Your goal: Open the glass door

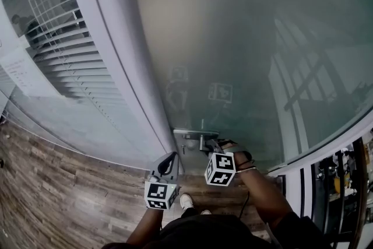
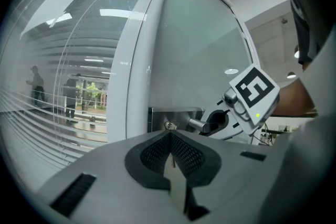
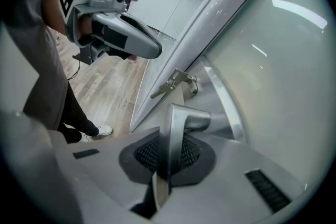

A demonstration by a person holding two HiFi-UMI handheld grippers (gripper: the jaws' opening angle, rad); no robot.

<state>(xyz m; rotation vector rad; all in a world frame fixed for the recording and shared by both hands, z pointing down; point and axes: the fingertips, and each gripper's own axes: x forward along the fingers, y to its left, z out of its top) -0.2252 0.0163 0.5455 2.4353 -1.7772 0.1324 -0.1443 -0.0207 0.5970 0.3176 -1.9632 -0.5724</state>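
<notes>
the right gripper (image 3: 167,160) is closed on the lever handle (image 3: 181,118) at the glass door's (image 1: 233,38) frame-side edge; the left gripper (image 2: 170,152) is held shut (nothing between its jaws). slippage off the smooth handle is judged likely if it is pressed obliquely.

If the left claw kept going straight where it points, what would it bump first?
Most likely the key sticking out of the lock plate on the glass door; it sits right ahead of the left claw. How far off is hard to tell.
</notes>
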